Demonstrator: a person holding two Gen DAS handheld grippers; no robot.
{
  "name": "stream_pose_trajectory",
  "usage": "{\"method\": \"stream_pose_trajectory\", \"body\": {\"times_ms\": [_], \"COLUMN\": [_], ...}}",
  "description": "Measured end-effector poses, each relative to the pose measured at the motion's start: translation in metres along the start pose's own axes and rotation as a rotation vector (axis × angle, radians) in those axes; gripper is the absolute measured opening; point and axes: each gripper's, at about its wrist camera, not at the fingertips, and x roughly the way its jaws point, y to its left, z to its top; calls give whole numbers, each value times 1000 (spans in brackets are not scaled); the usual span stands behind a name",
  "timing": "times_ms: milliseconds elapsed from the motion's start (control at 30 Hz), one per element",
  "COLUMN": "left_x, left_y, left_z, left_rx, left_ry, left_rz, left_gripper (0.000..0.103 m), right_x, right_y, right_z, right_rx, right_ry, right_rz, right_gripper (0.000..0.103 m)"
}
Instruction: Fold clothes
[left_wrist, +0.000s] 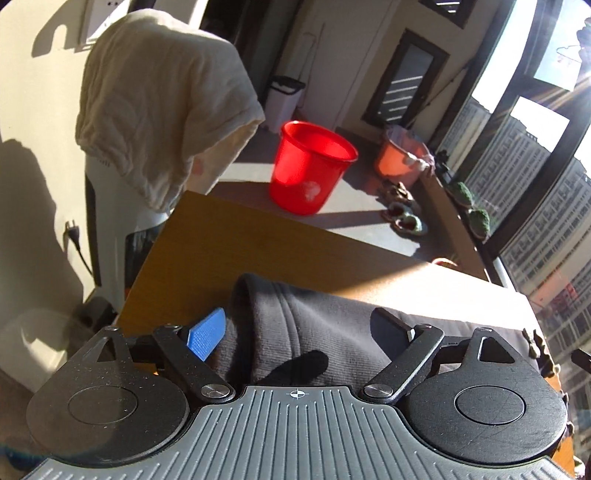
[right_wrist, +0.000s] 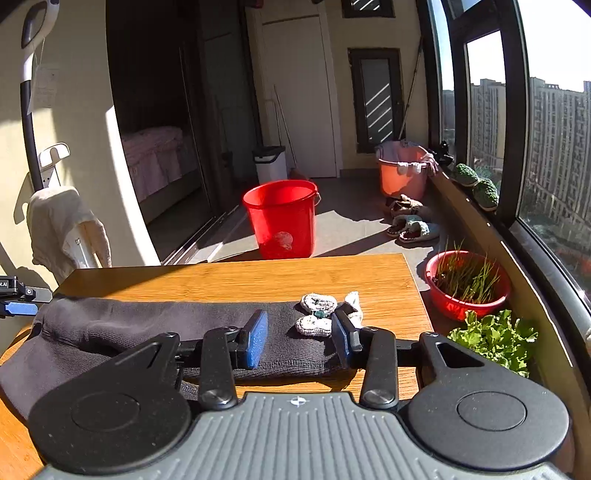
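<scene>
Fabric is what you need between both sets of jaws before you lift: the dark ribbed garment lies stretched along the near side of the wooden table, and your left gripper and right gripper both stand spread apart over it, clamped on nothing. Lower each until 1 fingertip slides under the cloth's edge, close firmly, and keep the 2 small knitted pieces beside your right fingers out of the pinch.

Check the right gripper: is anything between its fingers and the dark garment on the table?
Nothing visible blocks it. The right gripper is open, its fingers straddling the dark garment. Two small knitted pieces lie on the cloth just ahead of the fingertips, so they could get caught.
</scene>
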Motion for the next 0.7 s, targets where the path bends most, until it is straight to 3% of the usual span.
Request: {"method": "stream_pose_trajectory", "body": {"times_ms": [100, 167, 300, 400, 433, 500, 533, 567, 600, 700], "left_x": [24, 33, 42, 46, 47, 46, 45, 43, 36, -10], "left_y": [2, 4, 4, -2, -4, -13, -17, -19, -19, -24], "left_z": [15, 20, 21, 16, 14, 8, 5, 5, 6, 7], "left_rx": [16, 23, 49, 90, 107, 174, 201, 212, 201, 189], "left_ry": [33, 43, 53, 55, 54, 31, 24, 21, 8, -99], "left_rz": [51, 77, 75, 87, 94, 113, 130, 120, 103, 34], "left_gripper": [91, 93, 96, 88, 85, 64, 59, 46, 42, 41], "right_x": [27, 45, 74, 90, 91, 89, 84, 77, 68, 16], "right_y": [-19, -28, -29, -27, -25, -20, -17, -14, -12, -12], "right_z": [11, 13, 9, 5, 3, 2, 4, 8, 11, 20], "right_rx": [66, 99, 111, 109, 102, 81, 64, 46, 30, 8], "right_ry": [26, 54, 122, 155, 146, 140, 127, 104, 76, -52], "right_rz": [-9, -6, -15, -35, -28, -3, -7, -2, 2, 37], "right_gripper": [39, 44, 50, 50, 49, 29, 12, 12, 11, 4]}}
